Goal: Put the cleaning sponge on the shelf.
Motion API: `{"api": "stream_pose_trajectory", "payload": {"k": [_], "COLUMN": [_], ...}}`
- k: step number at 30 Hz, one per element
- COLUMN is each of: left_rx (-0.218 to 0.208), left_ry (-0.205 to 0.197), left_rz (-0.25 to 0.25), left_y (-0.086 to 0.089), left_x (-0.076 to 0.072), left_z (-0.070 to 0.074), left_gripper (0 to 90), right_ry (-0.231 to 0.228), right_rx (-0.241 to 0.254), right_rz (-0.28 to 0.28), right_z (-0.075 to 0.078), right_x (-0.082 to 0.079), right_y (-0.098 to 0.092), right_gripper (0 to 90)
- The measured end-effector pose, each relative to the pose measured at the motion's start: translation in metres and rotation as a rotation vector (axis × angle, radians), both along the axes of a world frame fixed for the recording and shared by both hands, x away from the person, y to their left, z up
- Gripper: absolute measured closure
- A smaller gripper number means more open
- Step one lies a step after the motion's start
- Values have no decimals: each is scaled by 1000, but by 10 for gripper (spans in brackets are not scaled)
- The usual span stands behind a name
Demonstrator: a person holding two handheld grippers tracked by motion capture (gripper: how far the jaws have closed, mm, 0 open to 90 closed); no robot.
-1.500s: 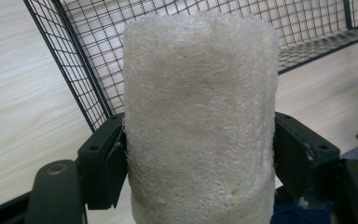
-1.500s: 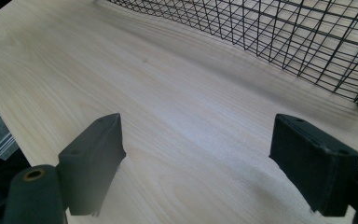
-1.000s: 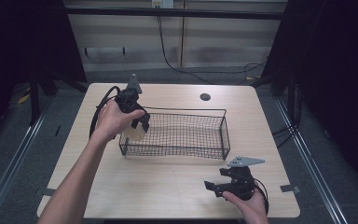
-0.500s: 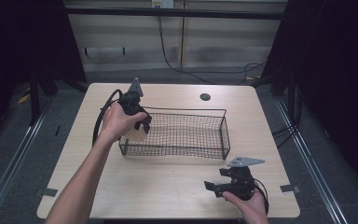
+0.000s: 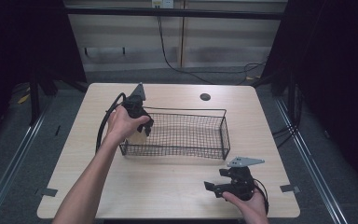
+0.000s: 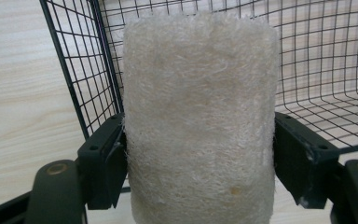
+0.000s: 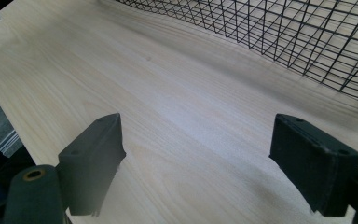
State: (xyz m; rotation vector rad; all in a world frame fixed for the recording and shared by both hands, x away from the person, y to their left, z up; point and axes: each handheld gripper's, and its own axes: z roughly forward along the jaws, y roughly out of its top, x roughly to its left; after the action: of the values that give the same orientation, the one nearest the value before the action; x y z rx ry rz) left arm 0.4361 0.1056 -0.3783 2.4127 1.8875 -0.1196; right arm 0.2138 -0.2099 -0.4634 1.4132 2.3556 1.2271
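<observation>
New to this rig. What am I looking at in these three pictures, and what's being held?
No robot here: a person holds hand-held tongs in each hand. The high view looks down on a wooden table bearing a black wire basket. The other two pictures come from cameras riding on each tool. The left tongs, at the basket's left end, are shut on a pale fibrous loofah-like sponge. The right tongs rest near the table's front edge, jaws wide apart and holding nothing.
</observation>
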Motion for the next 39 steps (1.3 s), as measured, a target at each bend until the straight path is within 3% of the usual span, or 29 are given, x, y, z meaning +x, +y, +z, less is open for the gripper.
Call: {"api": "stream_pose_trajectory", "payload": {"k": [11,14,20,33,34,39], "left_rx": [4,18,27,72,57,68], "left_ry": [5,-6,18,18,28,24], "left_rz": [31,62,55,62,64,79], "left_y": [1,2,1,-5,-4,-1], "left_x": [2,4,5,5,5,5], "left_z": [-8,-11,-19,-30,-31,-36], "left_gripper": [265,264,265,264,264,264], "right_ry": [2,-1,3,-1,-1,3], "right_rx": [4,4,5,11,11,11], "right_rz": [-1,2,1,8,10,8], "right_z": [0,0,0,0,0,0], "right_x": [0,0,0,0,0,0], "right_y": [0,0,0,0,1,1], "right_gripper": [168,168,168,169,168,168]}}
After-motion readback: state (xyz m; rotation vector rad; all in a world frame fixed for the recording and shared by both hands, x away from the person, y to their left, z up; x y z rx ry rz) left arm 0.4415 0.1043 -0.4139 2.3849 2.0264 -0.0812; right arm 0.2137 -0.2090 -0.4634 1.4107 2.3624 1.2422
